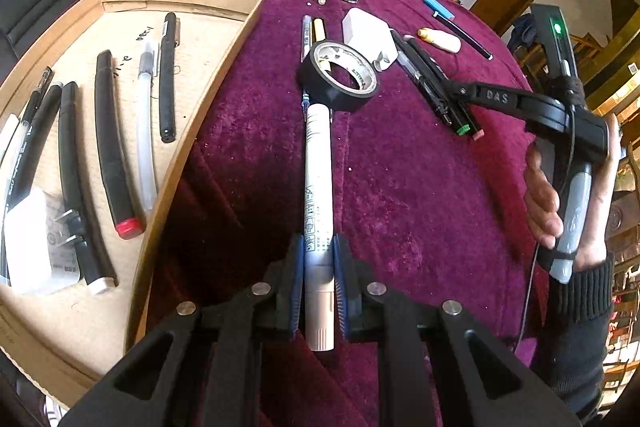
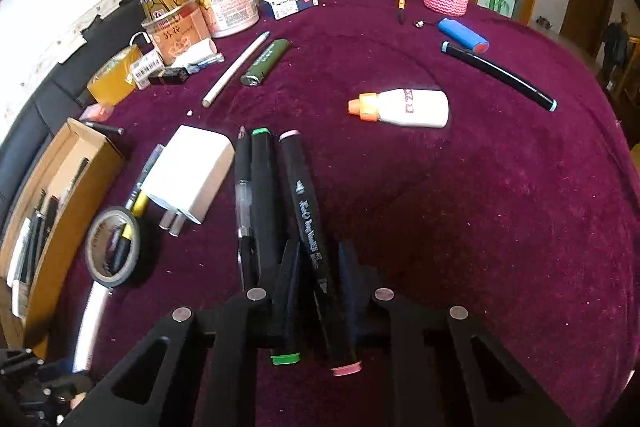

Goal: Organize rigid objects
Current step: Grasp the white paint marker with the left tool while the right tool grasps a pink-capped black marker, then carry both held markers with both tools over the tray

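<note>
Left wrist view shows the left gripper (image 1: 319,259) clamped on a white marker (image 1: 318,195), its jaws nearly together on the barrel, held above the purple cloth (image 1: 420,187) just beside the cardboard tray (image 1: 224,75), where several pens already lie in a row. Right wrist view shows the right gripper (image 2: 320,267) with its jaws drawn close around a pink-capped marker (image 2: 310,227) that lies beside a green-capped marker (image 2: 264,211) and a clear pen (image 2: 243,187); whether the pads press on it yet I cannot tell. The step in hand looks like gathering pens into the tray. Next, the white marker probably needs carrying over the tray's rim and laying parallel to the others, while the right lifts only its one marker clear of its neighbours.
</note>
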Demonstrator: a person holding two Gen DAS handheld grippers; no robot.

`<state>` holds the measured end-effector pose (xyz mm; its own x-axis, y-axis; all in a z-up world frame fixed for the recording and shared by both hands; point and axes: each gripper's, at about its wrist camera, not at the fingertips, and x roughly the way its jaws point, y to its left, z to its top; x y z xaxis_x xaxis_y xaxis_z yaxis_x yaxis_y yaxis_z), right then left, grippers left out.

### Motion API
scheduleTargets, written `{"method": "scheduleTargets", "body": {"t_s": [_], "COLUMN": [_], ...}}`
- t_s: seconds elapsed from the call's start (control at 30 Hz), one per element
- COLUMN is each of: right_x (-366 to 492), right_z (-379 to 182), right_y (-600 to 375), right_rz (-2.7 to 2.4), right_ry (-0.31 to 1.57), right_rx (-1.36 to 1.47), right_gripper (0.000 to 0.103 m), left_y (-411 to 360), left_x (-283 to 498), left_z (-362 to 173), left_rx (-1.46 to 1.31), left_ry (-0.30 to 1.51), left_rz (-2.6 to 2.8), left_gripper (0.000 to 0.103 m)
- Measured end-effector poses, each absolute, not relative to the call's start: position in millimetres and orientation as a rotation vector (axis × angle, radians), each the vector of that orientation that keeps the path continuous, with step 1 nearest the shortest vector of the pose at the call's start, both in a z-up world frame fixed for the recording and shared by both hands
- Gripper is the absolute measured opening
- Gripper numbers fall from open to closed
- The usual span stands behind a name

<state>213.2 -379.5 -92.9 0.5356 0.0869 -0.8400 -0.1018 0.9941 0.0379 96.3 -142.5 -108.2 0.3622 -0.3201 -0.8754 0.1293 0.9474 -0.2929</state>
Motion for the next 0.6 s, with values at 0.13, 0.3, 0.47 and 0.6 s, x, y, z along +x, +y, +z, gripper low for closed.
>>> {"method": "scheduleTargets", "body": {"t_s": [0.13,0.3,0.47,0.6], "right_x": [200,160,111,75], "right_z": [-91,-91,-90,-89], "right_y": [-386,-388,-378,-365], "right_rz": [0.075,0.008,-0.021,-0.004], "right_ry": [1.020,1.038,0.981,0.955], "right_rx": [0.007,0.100,0.185,0.237], "right_gripper": [0.015,0.015,0.015,0.015], "left_y": [-139,-135,-137,-138], "left_x": [97,98,94,87], "left_z": [-110,-111,-109,-105], "left_rx": [-0.217,-0.238,-0.207,-0.205], "left_ry": [1.155,1.144,1.130,1.136], "left_rz": [-0.294,-0.311,-0.310,-0.323], "left_gripper": [0.014,0.014,0.014,0.014]}}
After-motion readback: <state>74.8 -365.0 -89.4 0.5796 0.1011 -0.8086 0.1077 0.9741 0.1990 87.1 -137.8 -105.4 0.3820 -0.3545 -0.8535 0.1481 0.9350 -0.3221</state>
